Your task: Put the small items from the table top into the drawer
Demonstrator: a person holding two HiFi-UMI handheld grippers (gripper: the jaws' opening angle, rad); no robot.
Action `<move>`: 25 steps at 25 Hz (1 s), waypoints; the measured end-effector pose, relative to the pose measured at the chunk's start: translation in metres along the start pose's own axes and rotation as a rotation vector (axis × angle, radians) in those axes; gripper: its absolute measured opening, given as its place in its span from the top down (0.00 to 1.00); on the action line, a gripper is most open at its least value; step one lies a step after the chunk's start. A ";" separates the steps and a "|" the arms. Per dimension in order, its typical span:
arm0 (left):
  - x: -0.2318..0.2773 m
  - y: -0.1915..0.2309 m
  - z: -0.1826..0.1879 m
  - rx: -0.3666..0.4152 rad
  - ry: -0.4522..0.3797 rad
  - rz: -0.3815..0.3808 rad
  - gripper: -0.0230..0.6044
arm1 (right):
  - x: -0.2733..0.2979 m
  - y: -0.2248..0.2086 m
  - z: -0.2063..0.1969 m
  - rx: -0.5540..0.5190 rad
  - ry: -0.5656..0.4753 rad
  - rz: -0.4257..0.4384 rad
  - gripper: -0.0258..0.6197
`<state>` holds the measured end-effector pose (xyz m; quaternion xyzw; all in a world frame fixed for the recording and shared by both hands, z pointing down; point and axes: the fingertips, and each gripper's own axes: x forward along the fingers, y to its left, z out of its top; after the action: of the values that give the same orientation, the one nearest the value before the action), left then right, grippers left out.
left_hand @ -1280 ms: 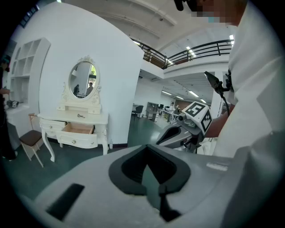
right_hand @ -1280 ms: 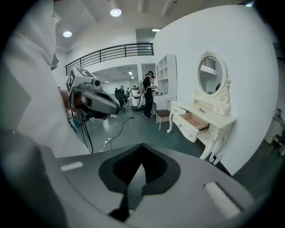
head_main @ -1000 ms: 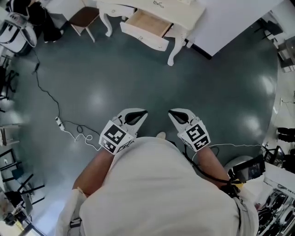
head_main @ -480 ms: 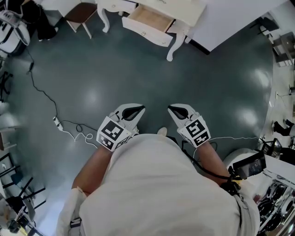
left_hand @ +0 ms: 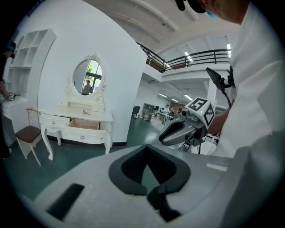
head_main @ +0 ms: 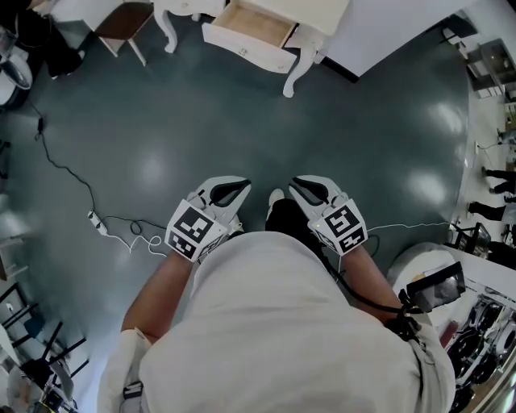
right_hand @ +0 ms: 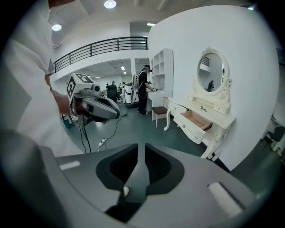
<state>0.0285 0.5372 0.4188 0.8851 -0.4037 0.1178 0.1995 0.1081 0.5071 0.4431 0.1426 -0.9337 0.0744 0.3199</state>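
Note:
The white dressing table (head_main: 310, 16) stands at the top of the head view, its wooden drawer (head_main: 251, 26) pulled open. In the left gripper view the drawer (left_hand: 83, 125) sits below the oval mirror, and a small dark item (left_hand: 86, 112) lies on the table top. The table is some way off across the floor. My left gripper (head_main: 228, 192) and right gripper (head_main: 310, 190) are held side by side in front of my body, both shut with nothing in them. From the right gripper view the open drawer (right_hand: 196, 120) is at the right.
A stool (head_main: 121, 18) stands left of the table. A cable with a power strip (head_main: 95, 224) trails over the dark floor at the left. Equipment crowds the right edge (head_main: 439, 290). A person (right_hand: 142, 89) stands far off by a shelf.
The table and drawer have slid up and to the left in the head view. Both grippers moved forward together. A dark trouser leg and shoe now show between them.

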 end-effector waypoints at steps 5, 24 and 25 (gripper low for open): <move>0.033 0.020 0.025 -0.002 -0.003 0.009 0.96 | 0.007 -0.048 0.012 0.008 -0.016 0.003 0.91; 0.229 0.179 0.180 -0.020 0.073 0.234 0.92 | 0.031 -0.342 0.064 -0.040 -0.086 0.116 0.96; 0.235 0.189 0.184 -0.023 0.077 0.239 0.92 | 0.035 -0.352 0.063 -0.033 -0.080 0.117 0.96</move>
<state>0.0453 0.1851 0.3900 0.8231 -0.4999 0.1700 0.2092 0.1561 0.1507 0.4324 0.0856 -0.9536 0.0716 0.2796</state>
